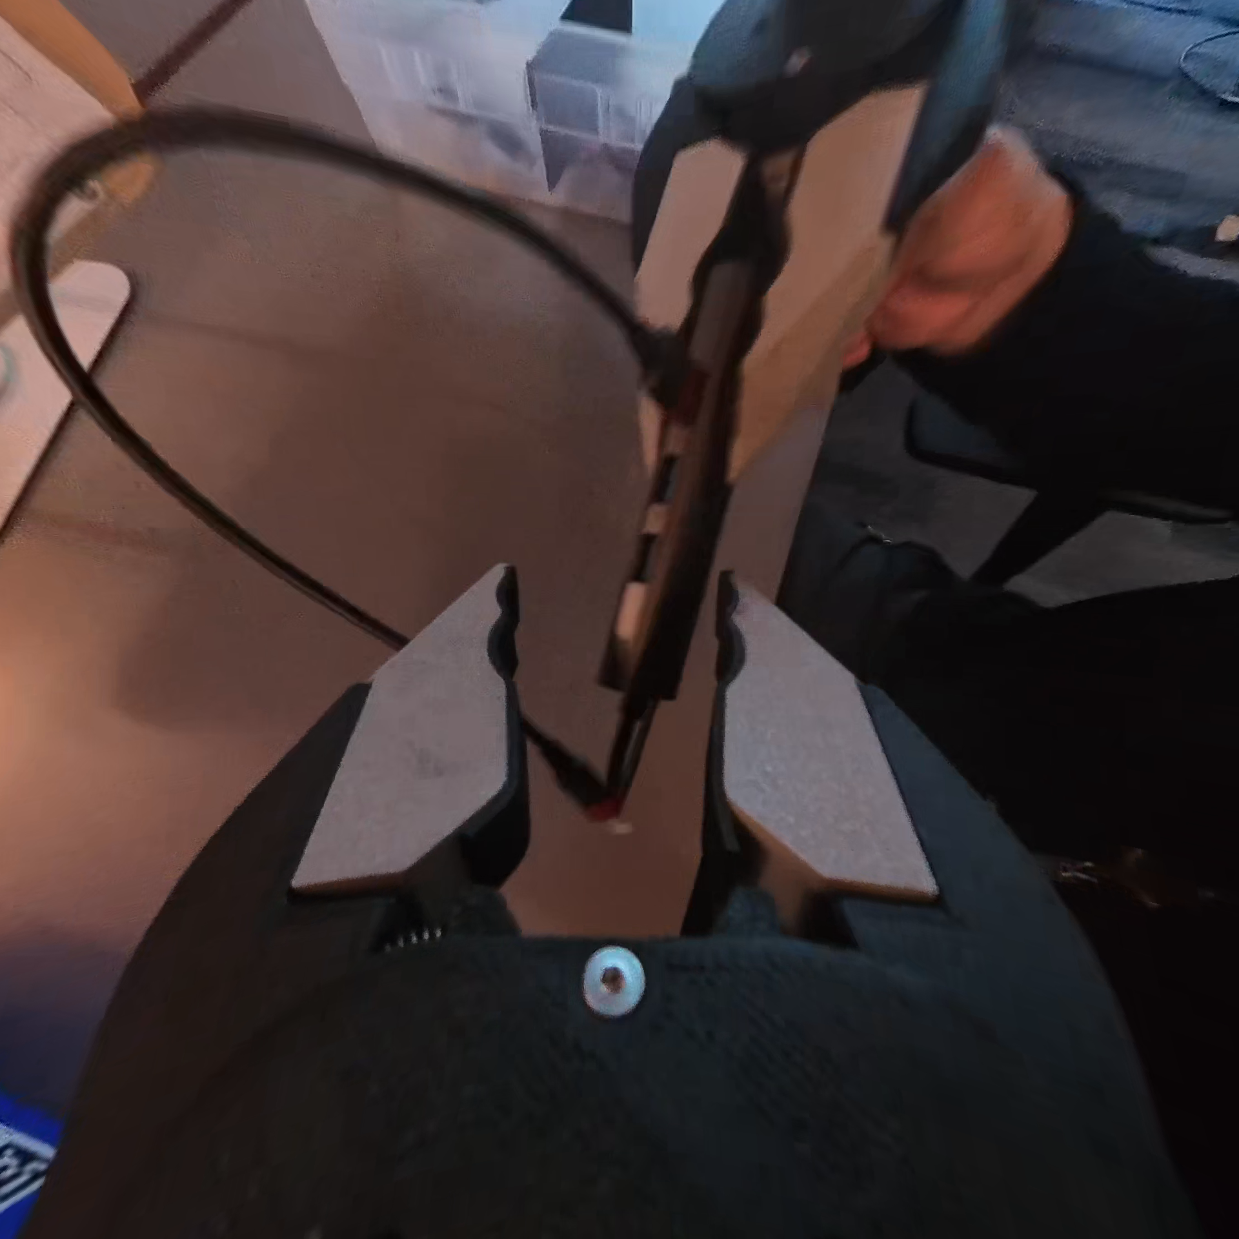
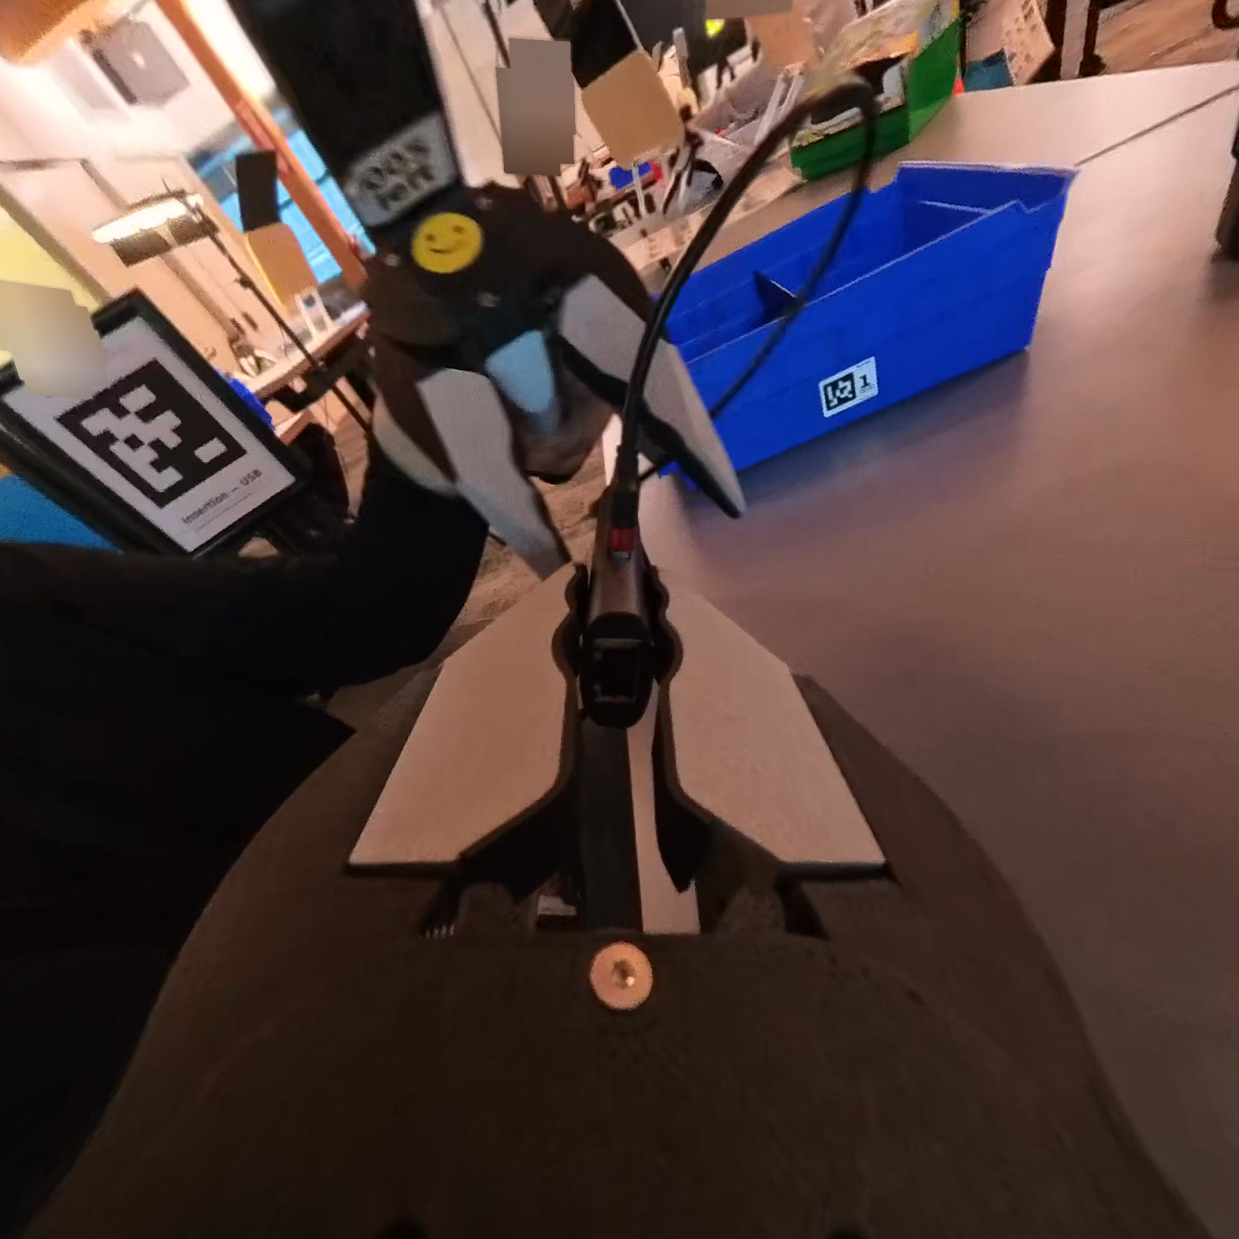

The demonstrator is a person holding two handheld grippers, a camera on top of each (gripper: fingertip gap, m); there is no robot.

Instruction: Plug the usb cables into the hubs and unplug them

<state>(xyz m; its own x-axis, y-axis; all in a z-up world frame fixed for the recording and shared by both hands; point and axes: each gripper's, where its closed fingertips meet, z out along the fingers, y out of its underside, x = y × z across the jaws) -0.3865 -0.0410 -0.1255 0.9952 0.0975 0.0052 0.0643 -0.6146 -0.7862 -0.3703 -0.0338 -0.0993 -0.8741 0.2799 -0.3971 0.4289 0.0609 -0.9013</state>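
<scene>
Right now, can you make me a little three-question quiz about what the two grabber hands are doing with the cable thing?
1. True or false: the right gripper is shut on the hub.
2. Which one is open with nothing between its fingers? A) the left gripper B) the right gripper
3. Fill the gap: the bin on the table is coloured ____.

Key: 1 true; 2 A; 3 blue. The black cable curves up from the hub's far end.
</scene>
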